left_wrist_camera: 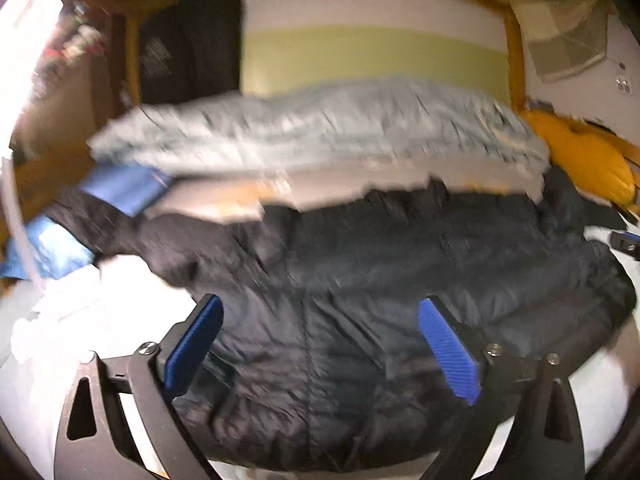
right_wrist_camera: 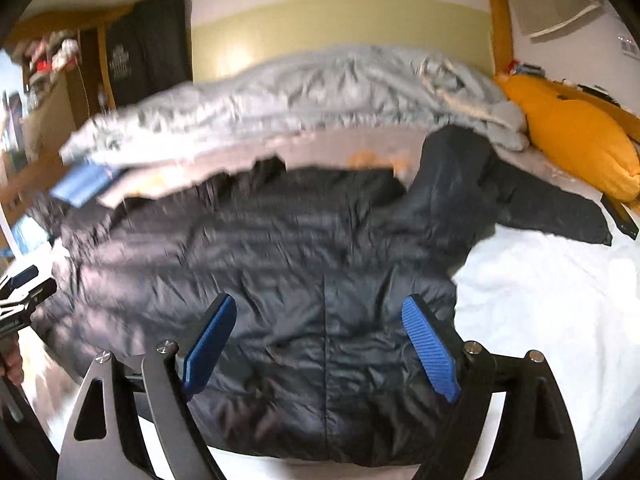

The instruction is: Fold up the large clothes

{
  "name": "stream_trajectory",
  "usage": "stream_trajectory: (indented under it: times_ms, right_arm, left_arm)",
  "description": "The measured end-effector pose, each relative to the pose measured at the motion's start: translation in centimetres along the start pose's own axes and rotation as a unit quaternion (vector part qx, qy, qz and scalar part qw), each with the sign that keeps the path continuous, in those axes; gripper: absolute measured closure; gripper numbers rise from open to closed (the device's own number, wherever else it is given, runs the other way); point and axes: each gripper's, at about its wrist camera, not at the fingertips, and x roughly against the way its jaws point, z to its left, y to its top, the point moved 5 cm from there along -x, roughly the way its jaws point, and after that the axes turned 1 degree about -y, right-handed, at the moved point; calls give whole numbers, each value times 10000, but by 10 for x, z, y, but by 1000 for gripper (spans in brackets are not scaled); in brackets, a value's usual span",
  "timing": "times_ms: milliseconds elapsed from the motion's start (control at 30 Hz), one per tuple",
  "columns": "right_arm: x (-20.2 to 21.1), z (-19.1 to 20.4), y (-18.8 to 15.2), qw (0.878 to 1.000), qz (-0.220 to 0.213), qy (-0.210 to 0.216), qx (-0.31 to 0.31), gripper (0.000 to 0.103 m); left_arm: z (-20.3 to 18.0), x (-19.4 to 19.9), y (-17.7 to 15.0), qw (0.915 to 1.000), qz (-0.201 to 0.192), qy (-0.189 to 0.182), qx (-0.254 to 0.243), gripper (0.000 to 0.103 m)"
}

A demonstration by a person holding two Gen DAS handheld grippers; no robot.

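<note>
Left gripper [left_wrist_camera: 320, 344] and right gripper [right_wrist_camera: 320, 340] are hovering wide open, empty, over a blurred black puffer jacket [right_wrist_camera: 280, 264] lying on the bed [right_wrist_camera: 560, 300], its left sleeve hard to make out.

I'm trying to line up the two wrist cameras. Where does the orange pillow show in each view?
Left wrist: the orange pillow sits at the right edge, beyond the black jacket.
Right wrist: the orange pillow lies at upper right, larger.
Shared landmark: the grey duvet bunched behind the jacket.
</note>
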Motion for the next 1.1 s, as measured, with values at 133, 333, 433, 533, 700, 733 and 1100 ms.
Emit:
stream_trajectory:
  times_ms: [133,333,433,533,700,733,1100]
  right_arm:
    - [23,-3,12,9962,-799,-330,-89,11]
    - [40,-11,16,9934,-1047,-369,-279,11]
    - [42,-15,15,9961,-825,-230,-189,11]
    - [54,-23,15,9955,-872,-261,-279,11]
    - [70,-61,23,9939,-737,-115,-809,11]
    - [71,-78,28,9927,-707,-154,-965,11]
    - [38,-201,81,9821,-254,-193,-1857,11]
  left_arm:
    - [4,16,11,9989,-470,12,82,0]
    - [11,27,17,9973,-672,-78,276,0]
    - [13,32,25,9959,-774,-117,445,0]
    - [16,46,44,9949,-922,-127,399,0]
    - [33,62,84,9912,-1044,-265,765,0]
    - [37,62,91,9906,-1084,-259,796,0]
    - [31,12,133,9936,-857,-333,650,1]
